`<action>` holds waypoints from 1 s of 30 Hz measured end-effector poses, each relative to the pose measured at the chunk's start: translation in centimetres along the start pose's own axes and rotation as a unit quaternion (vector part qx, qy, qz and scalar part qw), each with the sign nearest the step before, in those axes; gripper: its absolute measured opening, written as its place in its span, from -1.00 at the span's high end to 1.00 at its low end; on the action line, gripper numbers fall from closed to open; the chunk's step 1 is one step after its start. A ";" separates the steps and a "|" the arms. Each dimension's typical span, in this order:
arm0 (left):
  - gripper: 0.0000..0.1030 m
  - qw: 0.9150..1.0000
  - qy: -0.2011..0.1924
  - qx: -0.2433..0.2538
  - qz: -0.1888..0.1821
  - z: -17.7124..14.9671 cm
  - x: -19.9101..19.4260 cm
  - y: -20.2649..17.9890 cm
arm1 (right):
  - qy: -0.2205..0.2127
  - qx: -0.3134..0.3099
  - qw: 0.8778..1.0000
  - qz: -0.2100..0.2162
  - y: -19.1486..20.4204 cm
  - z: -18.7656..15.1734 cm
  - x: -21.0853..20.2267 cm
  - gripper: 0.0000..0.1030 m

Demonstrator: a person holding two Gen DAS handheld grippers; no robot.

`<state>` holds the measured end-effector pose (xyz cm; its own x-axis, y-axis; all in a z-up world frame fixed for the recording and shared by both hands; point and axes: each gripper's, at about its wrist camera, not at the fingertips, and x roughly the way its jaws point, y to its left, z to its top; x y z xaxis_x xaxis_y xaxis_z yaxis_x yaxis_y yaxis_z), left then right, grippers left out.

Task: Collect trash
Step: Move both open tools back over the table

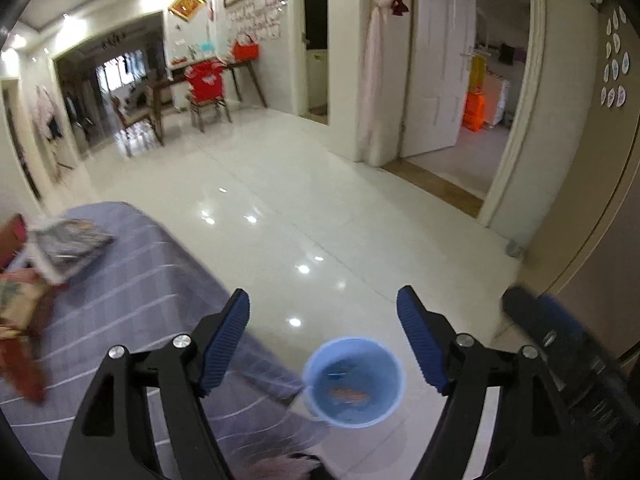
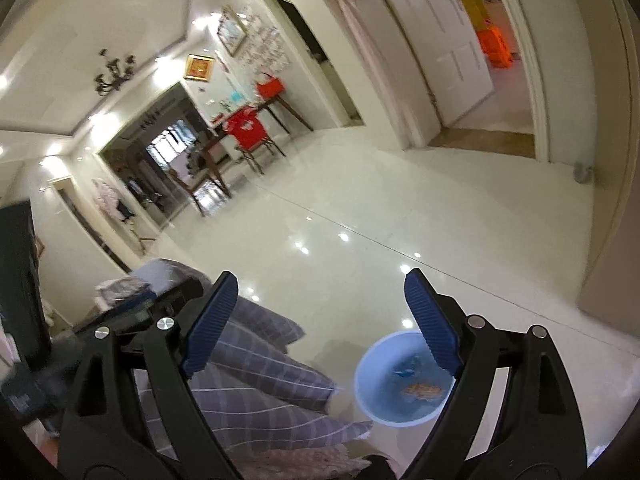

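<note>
Left gripper [image 1: 323, 312]: lower centre of the left wrist view, blue-padded jaws spread wide, nothing between them.
Right gripper [image 2: 320, 294]: lower centre of the right wrist view, jaws apart and opening, holding nothing.
Blue bucket [image 1: 354, 382]: on the white tiled floor [image 1: 304, 200], bottom centre-right of the left view, just beside the striped grey cloth [image 1: 132, 280]. It holds an orange scrap [image 1: 348, 394] and a blue scrap [image 1: 336, 374].
Books [image 1: 68, 246]: left edge of the left view, lying on the cloth, blurred.
Chair draped in red [image 1: 206, 84]: upper left, at a wooden table.
</note>
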<state>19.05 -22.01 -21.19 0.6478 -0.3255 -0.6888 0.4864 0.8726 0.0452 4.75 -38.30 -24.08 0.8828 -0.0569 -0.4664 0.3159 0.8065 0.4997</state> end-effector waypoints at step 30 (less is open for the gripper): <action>-0.62 0.968 -0.016 -0.154 0.199 -10.3 -15.8 27.0 | 0.149 -0.168 0.960 0.168 27.1 -12.0 4.5 -0.69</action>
<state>15.88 10.45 -16.52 0.7688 0.0516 -0.6374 0.0007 0.9967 0.0815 13.09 -9.59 -21.41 0.7600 0.3709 -0.5337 -0.1441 0.8969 0.4182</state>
